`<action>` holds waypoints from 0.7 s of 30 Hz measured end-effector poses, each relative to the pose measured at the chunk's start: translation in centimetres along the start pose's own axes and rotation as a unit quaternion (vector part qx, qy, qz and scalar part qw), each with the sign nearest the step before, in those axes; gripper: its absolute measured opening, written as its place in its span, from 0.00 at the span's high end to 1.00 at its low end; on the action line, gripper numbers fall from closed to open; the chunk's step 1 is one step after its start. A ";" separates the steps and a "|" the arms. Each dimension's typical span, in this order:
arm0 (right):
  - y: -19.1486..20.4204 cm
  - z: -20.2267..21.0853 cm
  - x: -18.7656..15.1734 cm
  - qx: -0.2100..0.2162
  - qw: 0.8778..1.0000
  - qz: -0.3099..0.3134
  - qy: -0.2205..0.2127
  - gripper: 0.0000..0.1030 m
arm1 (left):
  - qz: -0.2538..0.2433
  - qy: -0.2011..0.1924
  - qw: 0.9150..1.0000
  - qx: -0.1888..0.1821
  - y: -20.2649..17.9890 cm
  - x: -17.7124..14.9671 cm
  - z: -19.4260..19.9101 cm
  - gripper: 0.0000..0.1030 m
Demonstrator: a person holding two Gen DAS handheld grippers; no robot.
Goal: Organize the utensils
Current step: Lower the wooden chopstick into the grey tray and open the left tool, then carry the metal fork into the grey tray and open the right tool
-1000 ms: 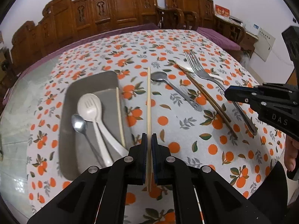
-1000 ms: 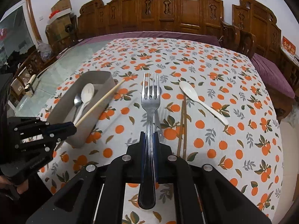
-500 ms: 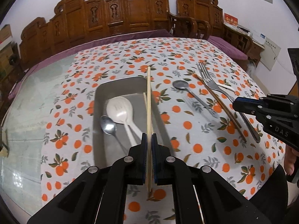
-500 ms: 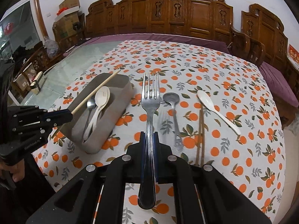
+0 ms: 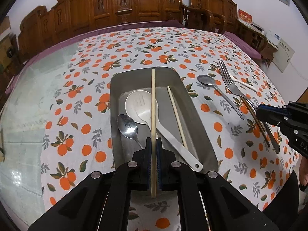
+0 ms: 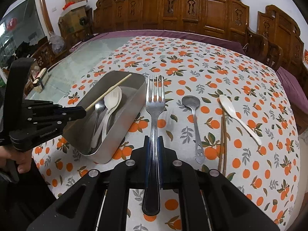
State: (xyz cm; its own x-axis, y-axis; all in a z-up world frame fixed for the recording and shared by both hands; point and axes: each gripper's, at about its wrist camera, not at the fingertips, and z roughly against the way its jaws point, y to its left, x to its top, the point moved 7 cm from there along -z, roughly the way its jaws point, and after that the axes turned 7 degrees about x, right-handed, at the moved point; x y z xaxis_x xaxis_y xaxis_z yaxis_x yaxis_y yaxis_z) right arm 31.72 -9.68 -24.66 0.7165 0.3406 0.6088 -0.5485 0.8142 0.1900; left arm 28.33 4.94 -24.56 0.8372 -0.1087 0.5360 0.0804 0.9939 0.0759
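Observation:
My left gripper (image 5: 153,144) is shut on a pale wooden chopstick (image 5: 153,104) and holds it lengthwise above the metal tray (image 5: 194,115). In the tray lie a white slotted spoon (image 5: 141,104), a metal spoon (image 5: 127,126) and a second pale chopstick (image 5: 176,116). My right gripper (image 6: 154,144) is shut on a metal fork (image 6: 155,104), held above the cloth just right of the tray (image 6: 123,123). On the cloth to the right lie a metal spoon (image 6: 194,119), dark chopsticks (image 6: 222,140) and a white spoon (image 6: 237,115).
The table has an orange-print cloth (image 5: 173,48) with bare glass (image 5: 23,100) at the left. Carved wooden chairs (image 6: 192,13) ring the far side. A small block (image 6: 40,79) sits on the glass at far left.
My left gripper has swung left with the chopstick, from beside the tray to over its middle. My right gripper has moved left with the fork, closer to the tray.

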 end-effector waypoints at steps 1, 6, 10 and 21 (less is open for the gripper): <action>0.1 -0.2 0.1 0.001 1.000 0.000 0.001 0.91 | 0.002 0.001 1.000 -0.002 0.1 0.0 -0.2 0.96; 0.4 -1.0 0.5 0.006 1.000 0.002 0.006 0.91 | 0.011 0.003 1.000 -0.013 0.7 -0.2 -1.2 0.96; 0.8 -1.6 1.1 0.010 1.000 0.005 0.007 0.91 | 0.012 -0.004 1.000 -0.014 0.9 0.1 -1.3 0.96; 3.5 -2.7 2.5 0.032 0.999 0.018 0.003 0.91 | 0.035 -0.046 0.998 -0.021 2.9 1.4 0.8 0.90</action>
State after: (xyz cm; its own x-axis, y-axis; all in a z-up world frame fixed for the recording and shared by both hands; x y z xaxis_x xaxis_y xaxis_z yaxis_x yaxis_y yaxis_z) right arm 32.75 -4.74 -24.50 0.6978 0.3723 0.6119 -0.6005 0.7699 0.2162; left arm 29.33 7.62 -22.89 0.7885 -0.0378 0.6139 0.0470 0.9989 0.0011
